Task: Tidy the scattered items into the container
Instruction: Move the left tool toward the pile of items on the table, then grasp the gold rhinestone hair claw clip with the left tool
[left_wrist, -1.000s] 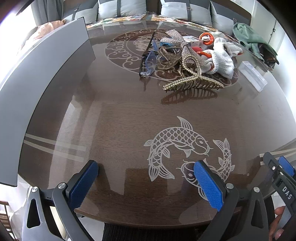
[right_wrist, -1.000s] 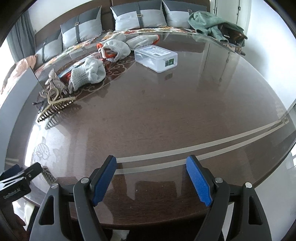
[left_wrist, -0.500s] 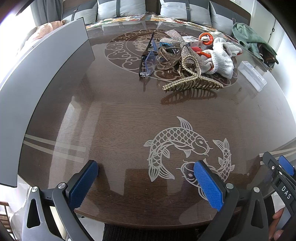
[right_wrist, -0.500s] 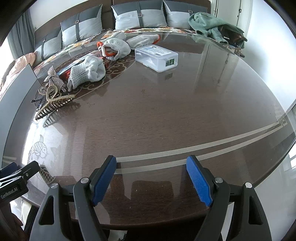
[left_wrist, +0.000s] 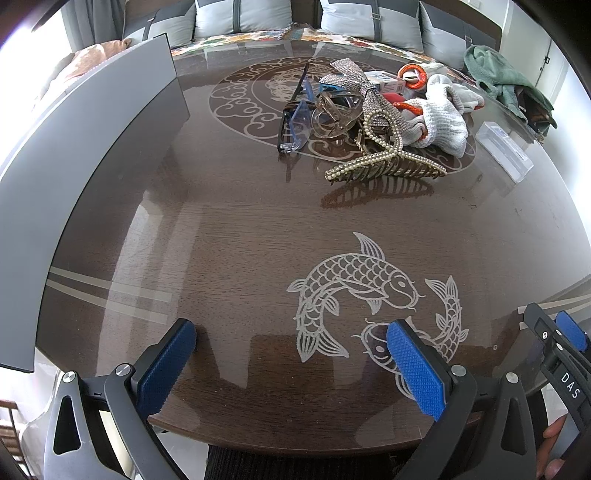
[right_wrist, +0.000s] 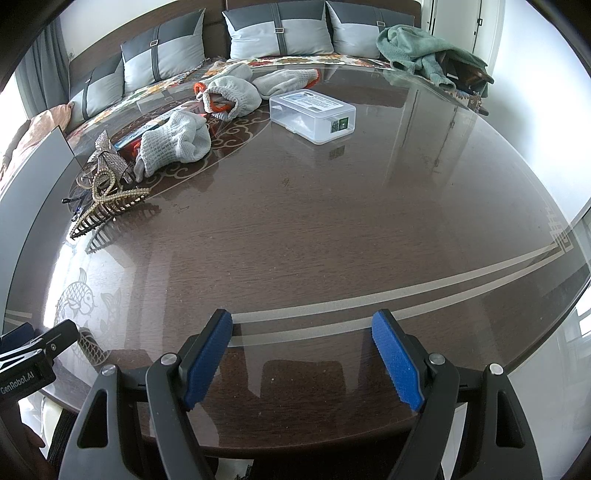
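Note:
A heap of items lies at the far middle of the round brown table (left_wrist: 229, 229): a gold pearl claw clip (left_wrist: 384, 164), a rhinestone bow (left_wrist: 364, 92), blue-framed glasses (left_wrist: 295, 122), a clear brown clip (left_wrist: 332, 114), white knitted gloves (left_wrist: 439, 125) with orange cuffs. The clear lidded plastic box (right_wrist: 312, 112) stands to the heap's right, closed. My left gripper (left_wrist: 291, 363) hangs open over the near table edge, holding nothing. My right gripper (right_wrist: 303, 354) is also open and holds nothing, near the table's front edge, far from the claw clip (right_wrist: 107, 210) and gloves (right_wrist: 173, 146).
A grey panel (left_wrist: 74, 155) stands along the table's left side. A sofa with grey cushions (right_wrist: 277, 31) runs behind the table, and a green cloth (right_wrist: 421, 50) lies at the far right. The other gripper (left_wrist: 557, 350) shows at the left wrist view's right edge.
The right wrist view has shifted slightly, so the box and gloves sit a little nearer the middle. The left gripper and all items have not moved.

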